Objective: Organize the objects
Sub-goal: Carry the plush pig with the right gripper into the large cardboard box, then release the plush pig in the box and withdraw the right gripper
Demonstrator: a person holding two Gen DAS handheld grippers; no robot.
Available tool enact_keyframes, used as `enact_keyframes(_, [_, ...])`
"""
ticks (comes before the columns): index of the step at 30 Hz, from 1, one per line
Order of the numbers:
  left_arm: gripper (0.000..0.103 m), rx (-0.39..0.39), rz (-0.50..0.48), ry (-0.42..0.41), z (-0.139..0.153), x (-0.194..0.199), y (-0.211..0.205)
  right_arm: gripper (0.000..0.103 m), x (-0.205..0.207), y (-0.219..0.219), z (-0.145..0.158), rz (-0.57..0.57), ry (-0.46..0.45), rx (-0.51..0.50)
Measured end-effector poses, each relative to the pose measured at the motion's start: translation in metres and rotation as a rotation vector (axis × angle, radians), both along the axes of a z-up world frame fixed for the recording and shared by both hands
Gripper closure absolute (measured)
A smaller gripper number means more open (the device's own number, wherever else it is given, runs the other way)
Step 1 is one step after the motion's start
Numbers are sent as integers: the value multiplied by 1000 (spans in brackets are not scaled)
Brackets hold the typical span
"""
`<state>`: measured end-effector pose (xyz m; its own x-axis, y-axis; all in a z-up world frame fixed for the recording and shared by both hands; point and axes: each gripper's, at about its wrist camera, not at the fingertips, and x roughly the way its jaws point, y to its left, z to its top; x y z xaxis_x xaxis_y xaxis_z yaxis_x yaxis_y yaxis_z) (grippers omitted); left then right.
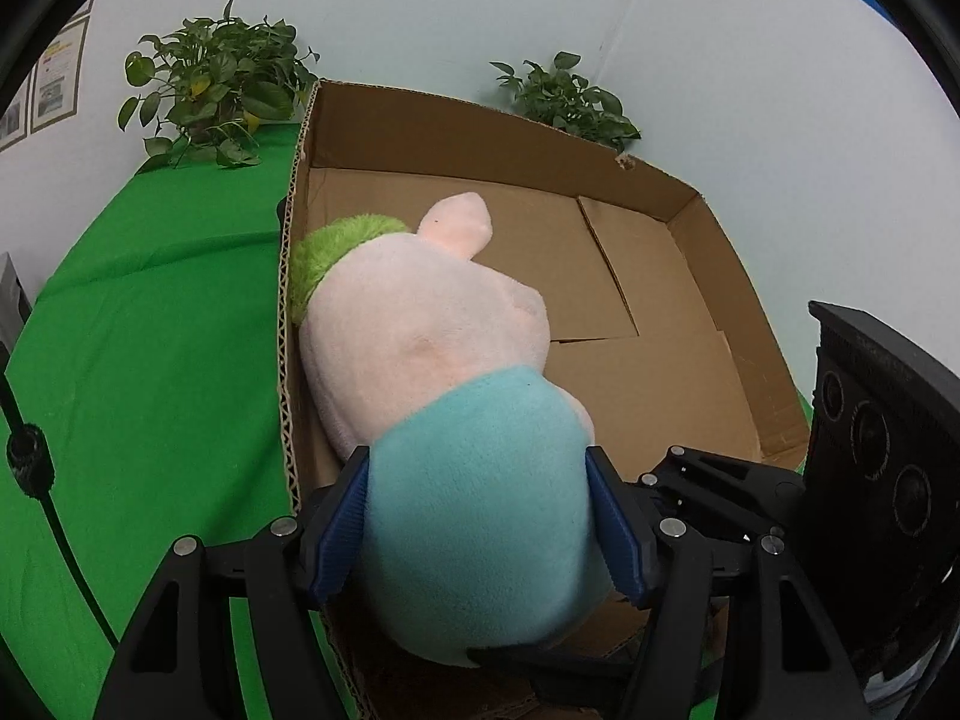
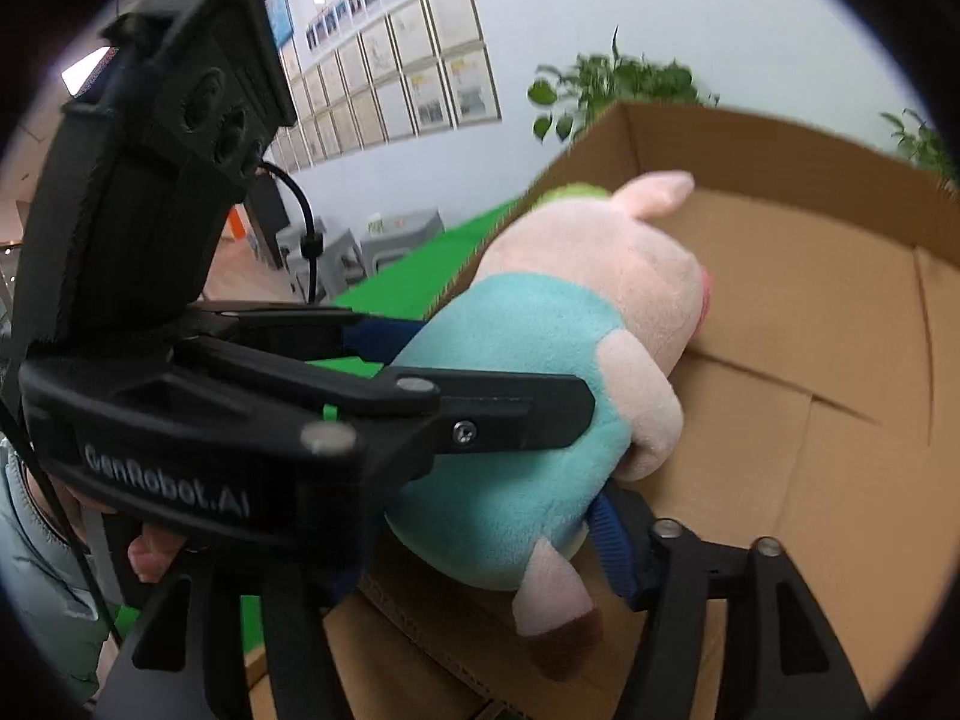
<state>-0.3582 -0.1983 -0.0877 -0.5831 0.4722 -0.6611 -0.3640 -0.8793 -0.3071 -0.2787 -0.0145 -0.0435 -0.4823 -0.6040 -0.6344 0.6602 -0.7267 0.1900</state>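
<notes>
Plush pig (image 1: 444,372) — against cardboard box's (image 1: 708,276) left wall — clamped at its blue body by both half-open grippers, left gripper (image 1: 480,516) and right gripper (image 2: 480,546).

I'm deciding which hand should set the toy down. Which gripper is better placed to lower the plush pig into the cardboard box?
Left. The left gripper has both pads squeezing the plush pig squarely at its blue body, its head already inside the cardboard box. The right gripper only straddles its rear end.
</notes>
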Motion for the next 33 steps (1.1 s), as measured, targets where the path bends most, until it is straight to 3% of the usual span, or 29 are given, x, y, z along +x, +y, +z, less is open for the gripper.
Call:
enact_keyframes(2, [39, 1, 2, 6, -2, 0, -3, 26, -2, -3, 6, 12, -26, -4])
enact_keyframes(7, [38, -1, -3, -2, 0, 9, -4, 26, 0, 20, 26, 64, -127, -63])
enact_keyframes(10, [34, 9, 3, 7, 17, 28, 1, 26, 12, 39, 34, 77, -155, -65])
enact_keyframes(12, [32, 0, 11, 31, 29, 40, 5, 30, 17, 46, 31, 72, -171, -87])
enact_keyframes(13, [32, -2, 18, 37, 31, 44, 5, 45, 17, 44, 29, 78, -191, -99])
enact_keyframes(15, [33, -5, 56, 51, 36, 51, 1, 54, 12, 34, 17, 92, -217, -99])
enact_keyframes(21, [33, 57, 75, 86, 53, 68, -23, 58, 23, 21, 12, 79, -174, -47])
enact_keyframes(24, [33, 61, 101, 55, 51, 62, -32, 58, 29, 25, 11, 72, -175, -23])
enact_keyframes(27, [37, 8, 125, -26, 37, 53, -33, 53, 32, 23, 15, 56, -169, 10])
enact_keyframes(30, [40, 69, 119, -59, 30, 50, -38, 42, 38, 34, 24, 6, -146, 30])
enact_keyframes(32, [44, 81, 126, -59, 28, 52, -39, 22, 53, 53, 34, -47, -98, 26])
enact_keyframes(33, [44, 79, 129, -54, 28, 53, -39, 22, 63, 64, 40, -80, -66, 26])
